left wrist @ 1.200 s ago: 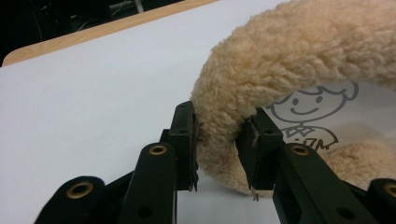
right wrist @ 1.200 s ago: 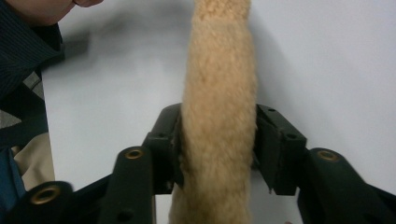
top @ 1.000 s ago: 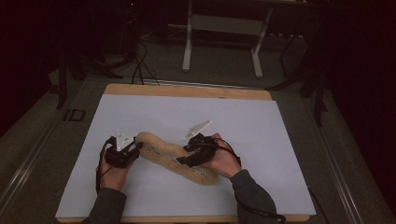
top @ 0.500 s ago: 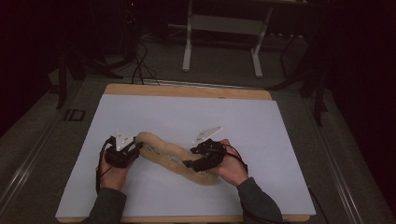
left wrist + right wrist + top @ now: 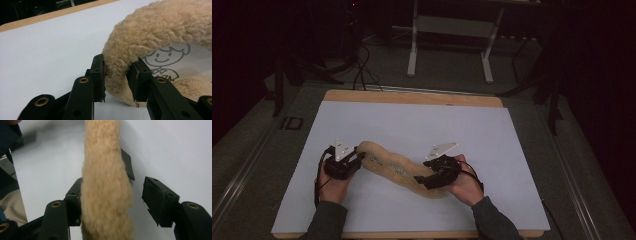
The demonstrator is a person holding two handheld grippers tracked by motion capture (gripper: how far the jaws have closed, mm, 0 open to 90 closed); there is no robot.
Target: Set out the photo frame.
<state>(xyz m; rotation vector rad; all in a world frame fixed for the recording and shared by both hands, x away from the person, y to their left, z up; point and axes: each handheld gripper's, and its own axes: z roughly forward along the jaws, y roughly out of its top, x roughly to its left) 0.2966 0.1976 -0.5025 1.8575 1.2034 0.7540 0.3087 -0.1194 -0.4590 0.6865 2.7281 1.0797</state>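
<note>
- Two grippers work one tan fleece tube (image 5: pixel 398 169), a long plush roll that lies in a loose S on the white sheet (image 5: pixel 412 125) covering the wooden table (image 5: pixel 412 97).
- Seen from the high view, the roll runs from about 10 o'clock, at the left gripper (image 5: pixel 353 162), down to about 4 o'clock, at the right gripper (image 5: pixel 422 181).
- In the left gripper view, the left gripper (image 5: pixel 116 75) has its jaws pressed into the curled end of the roll (image 5: pixel 150 37); the pile bulges around both pads, so this end is clamped, at a middling spread.
- From that clamp the roll arches away toward 2 o'clock, over a printed cartoon face (image 5: pixel 163 58).
- In the right gripper view, the right gripper (image 5: pixel 115 200) straddles the roll (image 5: pixel 105 185), which runs from 6 to 12 o'clock between the jaws.
- Its jaws have just been opening: the roll leans on the 9 o'clock pad, while the 3 o'clock pad stands clear of it with white sheet showing between, so nothing is squeezed there.
- A sleeve (image 5: pixel 10 137) shows at 10 o'clock in that view.
</note>
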